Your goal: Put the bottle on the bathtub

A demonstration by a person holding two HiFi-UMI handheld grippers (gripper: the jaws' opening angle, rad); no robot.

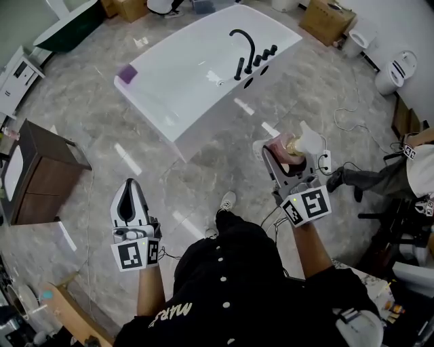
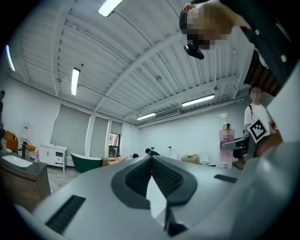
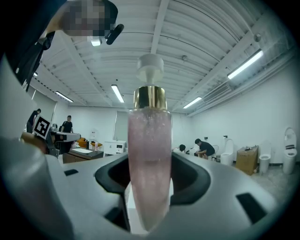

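A pink pump bottle with a gold collar and white pump stands upright between the jaws of my right gripper, which is shut on it. In the head view the bottle is held above the floor, right of and nearer to me than the white bathtub. The tub has a black tap on its far rim. My left gripper hangs at the lower left, jaws pressed together and empty. The bottle also shows at the right of the left gripper view.
A dark wooden vanity stands at the left. A purple block lies on the tub's left end. Toilets and cardboard boxes line the far right. A power strip and cables lie on the floor beside a seated person's leg.
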